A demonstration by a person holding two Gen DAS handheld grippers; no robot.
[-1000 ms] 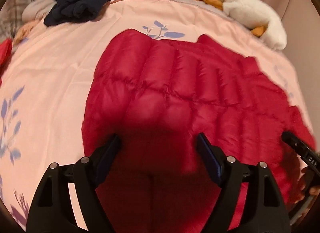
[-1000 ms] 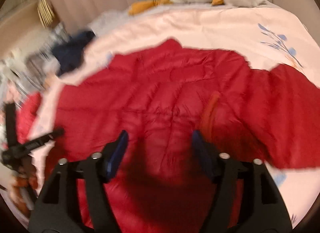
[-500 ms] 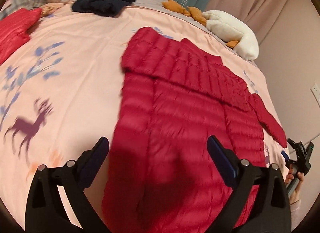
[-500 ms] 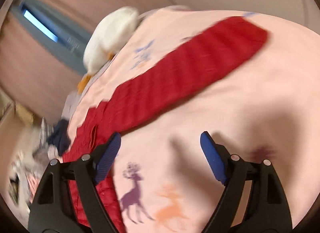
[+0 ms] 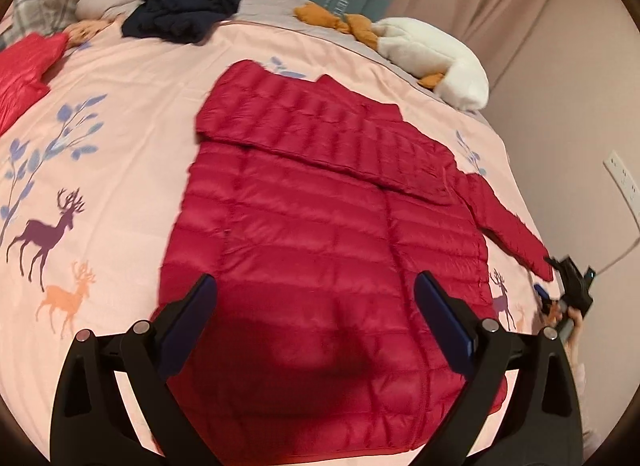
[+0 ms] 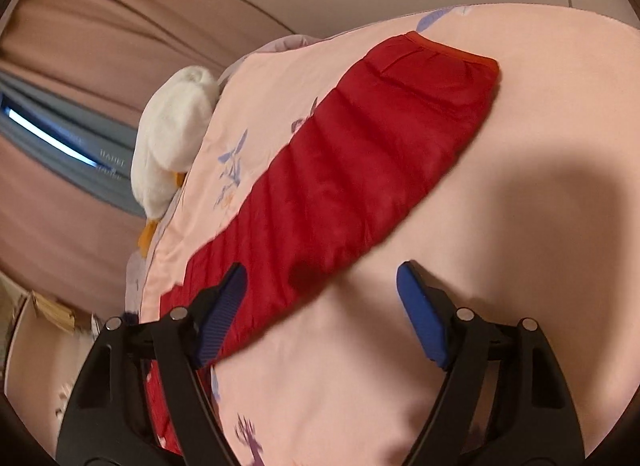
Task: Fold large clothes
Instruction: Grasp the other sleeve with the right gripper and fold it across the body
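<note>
A red quilted puffer jacket (image 5: 320,250) lies flat on the pink bedspread (image 5: 120,113). One sleeve is folded across its top and the other sleeve (image 5: 508,221) stretches out to the right. My left gripper (image 5: 316,318) is open and empty, above the jacket's lower part. My right gripper (image 6: 320,306) is open and empty, close over the outstretched sleeve (image 6: 360,169), near its lower part. The right gripper also shows in the left wrist view (image 5: 572,290) beside the sleeve's cuff.
A dark navy garment (image 5: 180,13) and another red garment (image 5: 24,69) lie at the far left of the bed. A white plush toy (image 5: 436,57) with orange parts lies at the head. Curtains and a wall with a socket (image 5: 620,177) stand to the right.
Both grippers pulled back from the jacket's body. The left now looks over the whole jacket from farther off. The right swung out to the right sleeve and has moved closer to it.
</note>
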